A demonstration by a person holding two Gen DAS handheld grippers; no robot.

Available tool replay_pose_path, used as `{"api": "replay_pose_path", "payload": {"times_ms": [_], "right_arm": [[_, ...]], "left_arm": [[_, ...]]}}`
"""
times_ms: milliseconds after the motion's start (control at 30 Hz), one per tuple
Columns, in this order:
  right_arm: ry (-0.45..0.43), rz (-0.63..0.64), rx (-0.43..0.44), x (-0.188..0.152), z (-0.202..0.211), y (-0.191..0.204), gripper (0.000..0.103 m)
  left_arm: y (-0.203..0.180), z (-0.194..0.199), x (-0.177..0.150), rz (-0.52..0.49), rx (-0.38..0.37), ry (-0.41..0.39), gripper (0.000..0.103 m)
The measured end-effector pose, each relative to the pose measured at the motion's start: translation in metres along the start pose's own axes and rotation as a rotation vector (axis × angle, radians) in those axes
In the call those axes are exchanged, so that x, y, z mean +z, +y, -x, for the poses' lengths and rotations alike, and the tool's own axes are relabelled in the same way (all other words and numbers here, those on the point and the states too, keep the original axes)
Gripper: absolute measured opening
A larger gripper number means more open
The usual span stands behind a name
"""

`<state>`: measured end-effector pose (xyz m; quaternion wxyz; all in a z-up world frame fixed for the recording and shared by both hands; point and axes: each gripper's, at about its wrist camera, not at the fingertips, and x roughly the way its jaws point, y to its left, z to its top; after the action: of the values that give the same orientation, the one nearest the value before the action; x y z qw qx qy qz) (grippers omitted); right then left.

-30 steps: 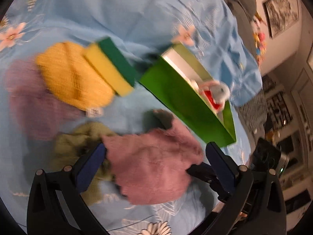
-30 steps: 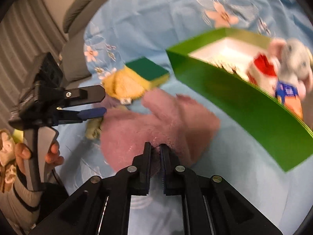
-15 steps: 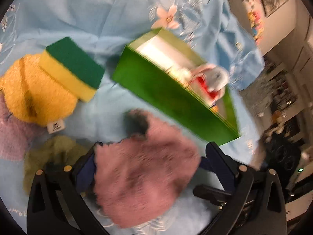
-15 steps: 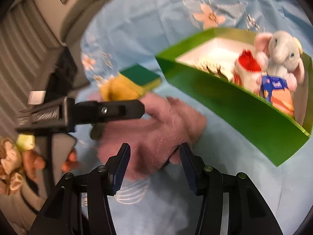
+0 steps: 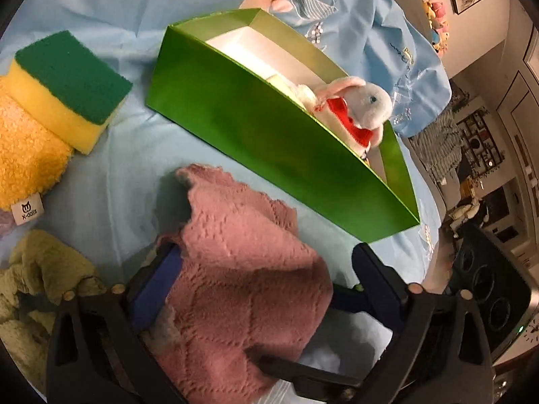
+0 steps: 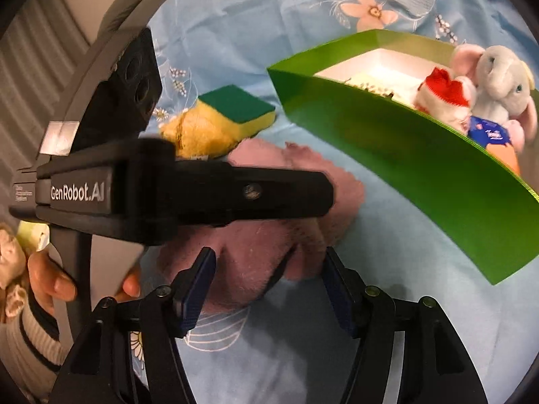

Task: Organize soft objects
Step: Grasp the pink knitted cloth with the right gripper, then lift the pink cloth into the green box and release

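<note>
A pink fuzzy cloth (image 5: 242, 269) lies bunched on the blue flowered sheet, in front of the green box (image 5: 269, 134). My left gripper (image 5: 266, 276) straddles it and its jaws are closing. The left pad is against the cloth and the right pad stands a little off it. In the right wrist view the same pink cloth (image 6: 256, 262) sits between the fingers of my right gripper (image 6: 267, 286). Those jaws are opening and the pads are off the cloth. The left gripper's black finger (image 6: 269, 195) crosses above the cloth. A grey plush elephant (image 6: 502, 77) sits in the box.
A yellow-and-green sponge (image 5: 67, 80) rests on a yellow fluffy cloth (image 5: 23, 155) to the left. An olive cloth (image 5: 43, 276) lies at the near left. A person's hand (image 6: 54, 282) holds the left gripper's handle. The green box wall (image 6: 404, 168) runs diagonally on the right.
My right gripper, shut on the pink cloth a second ago, has opened off it. My left gripper has moved in over the cloth toward the box, and its jaws have narrowed.
</note>
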<state>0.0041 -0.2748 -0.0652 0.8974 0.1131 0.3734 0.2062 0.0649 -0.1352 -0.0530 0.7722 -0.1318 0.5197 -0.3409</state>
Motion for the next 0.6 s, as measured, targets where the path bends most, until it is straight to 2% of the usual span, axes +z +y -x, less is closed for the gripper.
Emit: {"api": "replay_pose_path", "payload": {"times_ms": [67,100,167,233,267,400,600], "right_arm": [[-0.004,0.003,-0.020,0.000,-0.002,0.000,0.062],[-0.006,-0.001,-0.021,0.000,-0.002,-0.001,0.060],[-0.011,-0.003,-0.022,0.000,0.000,0.001,0.042],[-0.028,0.005,-0.017,0.002,0.004,0.004,0.029],[-0.038,0.011,-0.019,0.001,0.006,0.006,0.024],[-0.119,0.044,-0.032,0.003,0.022,0.015,0.016],[-0.234,0.119,-0.051,0.005,0.047,0.035,0.015]], "left_arm": [[0.001,0.003,-0.001,0.009,-0.005,-0.011,0.053],[0.002,0.003,-0.001,0.018,-0.015,-0.009,0.047],[0.005,0.001,-0.003,0.033,-0.026,0.002,0.039],[0.005,0.003,-0.005,0.035,-0.022,-0.003,0.030],[0.005,0.006,-0.006,0.039,-0.035,-0.012,0.027],[-0.003,0.030,-0.010,0.018,-0.084,-0.081,0.025],[-0.021,0.071,-0.018,-0.044,-0.070,-0.197,0.024]]}}
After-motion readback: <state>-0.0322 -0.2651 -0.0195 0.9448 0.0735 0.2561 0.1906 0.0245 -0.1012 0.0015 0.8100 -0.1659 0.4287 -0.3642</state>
